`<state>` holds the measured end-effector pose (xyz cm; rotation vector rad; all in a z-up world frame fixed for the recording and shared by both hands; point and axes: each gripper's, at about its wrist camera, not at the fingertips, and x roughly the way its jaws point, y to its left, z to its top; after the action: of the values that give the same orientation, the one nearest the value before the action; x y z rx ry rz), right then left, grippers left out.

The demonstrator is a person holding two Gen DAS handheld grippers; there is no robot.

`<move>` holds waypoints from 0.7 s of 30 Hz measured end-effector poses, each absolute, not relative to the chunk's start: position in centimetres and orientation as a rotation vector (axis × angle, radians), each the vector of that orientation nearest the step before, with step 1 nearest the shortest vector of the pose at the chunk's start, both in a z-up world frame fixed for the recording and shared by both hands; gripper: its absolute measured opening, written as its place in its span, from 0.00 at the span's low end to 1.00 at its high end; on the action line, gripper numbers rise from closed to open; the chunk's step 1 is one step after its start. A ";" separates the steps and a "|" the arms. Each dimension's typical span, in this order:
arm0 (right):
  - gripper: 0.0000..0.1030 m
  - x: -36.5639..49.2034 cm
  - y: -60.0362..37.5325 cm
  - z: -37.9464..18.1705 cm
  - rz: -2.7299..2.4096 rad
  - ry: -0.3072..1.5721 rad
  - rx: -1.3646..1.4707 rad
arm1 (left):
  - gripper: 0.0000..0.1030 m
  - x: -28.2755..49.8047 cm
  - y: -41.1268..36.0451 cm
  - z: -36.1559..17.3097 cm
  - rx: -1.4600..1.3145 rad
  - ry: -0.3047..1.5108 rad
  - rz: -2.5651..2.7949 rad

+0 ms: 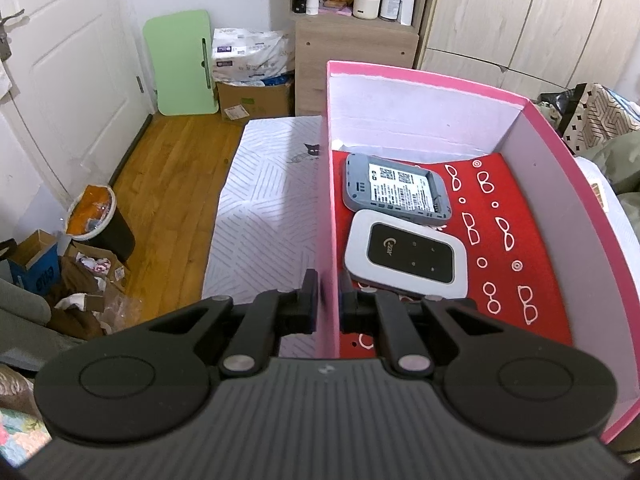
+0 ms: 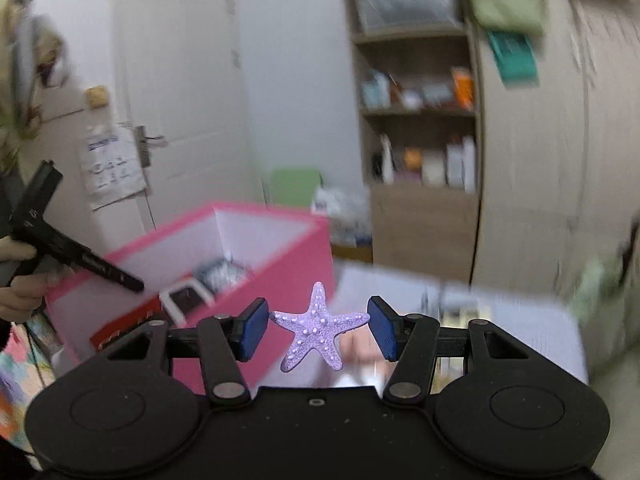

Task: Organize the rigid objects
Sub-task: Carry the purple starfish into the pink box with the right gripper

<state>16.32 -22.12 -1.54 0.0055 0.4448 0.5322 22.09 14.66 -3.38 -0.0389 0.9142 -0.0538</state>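
Left tongs [image 1: 328, 300]: clamped on the near left wall of the pink box [image 1: 560, 152], 1 pad outside, 1 inside.
Box: on the bed [image 1: 260, 208], red lining printed with white glasses.
Grey device [image 1: 396, 190]: flat inside the box, at the far end.
White device [image 1: 406, 258]: flat inside, just nearer, its edge overlapping the grey one.
Right tongs [image 2: 318, 328]: about half open, pads gripping 2 arm tips of the purple starfish [image 2: 318, 330], held in the air right of the box.
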 end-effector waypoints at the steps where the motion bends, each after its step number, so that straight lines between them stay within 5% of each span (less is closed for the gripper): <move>1: 0.59 16.9 -21.5 -1.0 0.549 0.437 -0.011 | 0.06 22.0 14.6 -3.3 -0.035 0.908 -0.051; 10: 0.59 23.0 -12.5 2.1 0.866 0.563 -0.166 | 0.05 21.7 14.4 -3.1 -0.007 0.877 -0.049; 21: 0.59 29.6 -4.4 -2.2 0.886 0.819 -0.546 | 0.05 22.0 14.5 -3.2 -0.013 0.896 -0.048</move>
<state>29.57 -4.35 -2.20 -0.5456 0.8187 0.8855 22.04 14.46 -3.16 -0.0128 0.8956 -0.0479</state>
